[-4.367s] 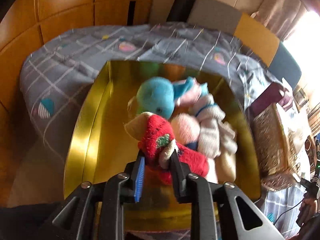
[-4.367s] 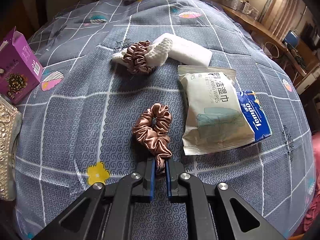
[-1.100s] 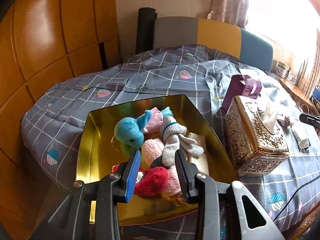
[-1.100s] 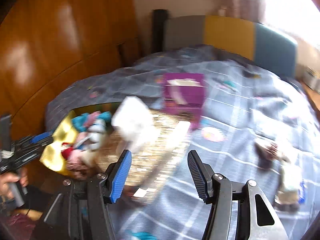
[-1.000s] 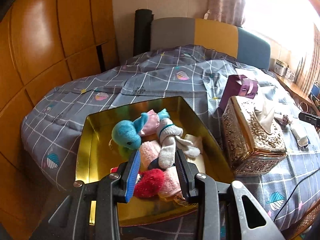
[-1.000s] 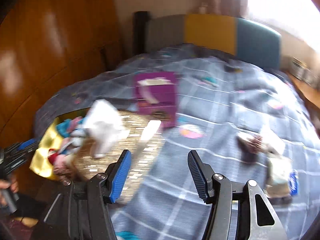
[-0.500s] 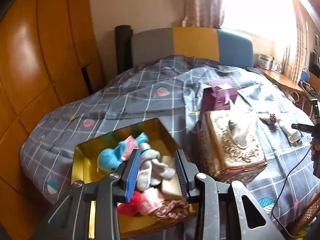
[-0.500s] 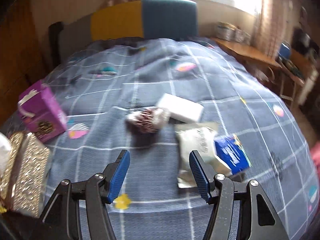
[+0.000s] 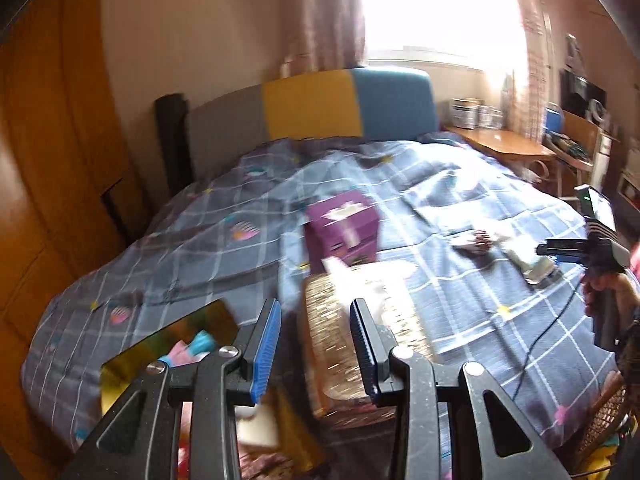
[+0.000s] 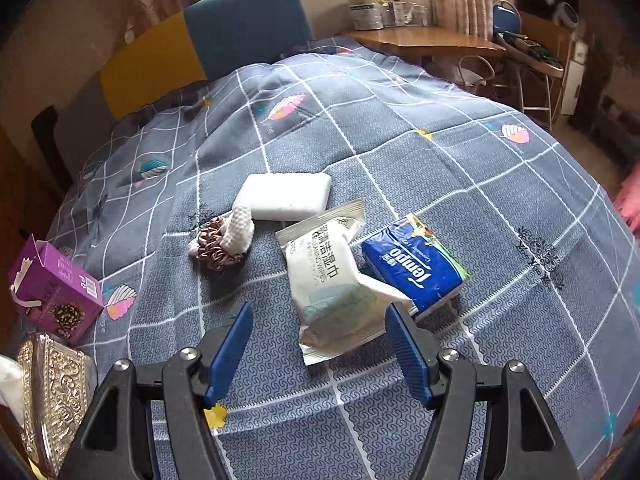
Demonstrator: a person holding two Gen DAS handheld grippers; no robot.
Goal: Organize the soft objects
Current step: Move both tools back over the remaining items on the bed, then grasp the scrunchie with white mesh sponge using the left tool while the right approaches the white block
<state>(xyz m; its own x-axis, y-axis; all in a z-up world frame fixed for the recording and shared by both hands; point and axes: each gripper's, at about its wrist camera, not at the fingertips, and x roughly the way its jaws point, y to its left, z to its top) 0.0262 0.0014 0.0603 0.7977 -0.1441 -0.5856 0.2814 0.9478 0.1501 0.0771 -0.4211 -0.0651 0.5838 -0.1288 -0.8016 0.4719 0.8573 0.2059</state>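
A brown satin scrunchie (image 10: 216,246) lies on the grey checked bedspread with a white knitted cloth (image 10: 239,229) draped over it. A white sponge block (image 10: 285,197) lies just behind them. My right gripper (image 10: 318,340) is open and empty, held above the bed in front of a wet-wipes pack (image 10: 333,280). My left gripper (image 9: 314,344) is open and empty, raised above the gold tin (image 9: 164,344), which holds soft toys and socks at the lower left. The scrunchie shows small and blurred in the left wrist view (image 9: 478,238).
A blue Tempo tissue pack (image 10: 416,266) lies right of the wipes. A purple carton (image 10: 52,290) and an ornate gold tissue box (image 10: 52,392) stand at the left. The tissue box (image 9: 356,340) sits right beside the tin. A wooden desk (image 10: 424,40) stands beyond the bed.
Both grippers let go of their loads since the oldest frames. The left gripper has lifted and swung right, away from the tin. The right gripper has swung back over the scrunchie and packs.
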